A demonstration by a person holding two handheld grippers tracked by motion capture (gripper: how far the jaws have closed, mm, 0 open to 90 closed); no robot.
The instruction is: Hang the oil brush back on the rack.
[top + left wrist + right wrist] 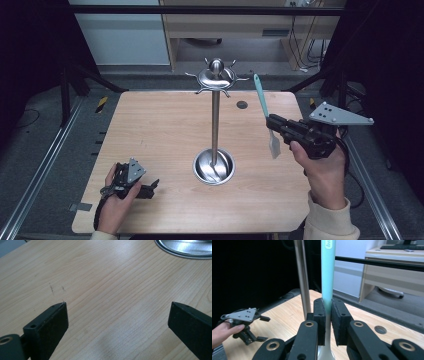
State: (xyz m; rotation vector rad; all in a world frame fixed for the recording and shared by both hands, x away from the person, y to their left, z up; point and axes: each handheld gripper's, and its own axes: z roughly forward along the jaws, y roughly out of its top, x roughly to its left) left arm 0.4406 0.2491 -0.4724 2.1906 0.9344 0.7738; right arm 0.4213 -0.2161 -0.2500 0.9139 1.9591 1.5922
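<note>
A metal utensil stand (215, 120) rises from the table's middle, with a round dish base (214, 166) and a hooked crown (216, 76) on top. My right gripper (272, 121) hovers right of the pole, shut on a spatula (262, 97) with a teal handle and a pale blade hanging down. In the right gripper view the teal handle (327, 272) stands upright between the pads (319, 315), with the stand's pole (302, 277) just behind. My left gripper (152, 187) rests open on the table at the front left, nothing between its fingers (53, 322).
The wooden table (150, 130) has a small round hole (242, 105) near its far edge. The dish base rim (185, 250) lies ahead of the left gripper. A desk and cables stand beyond the table; metal rails run along both sides.
</note>
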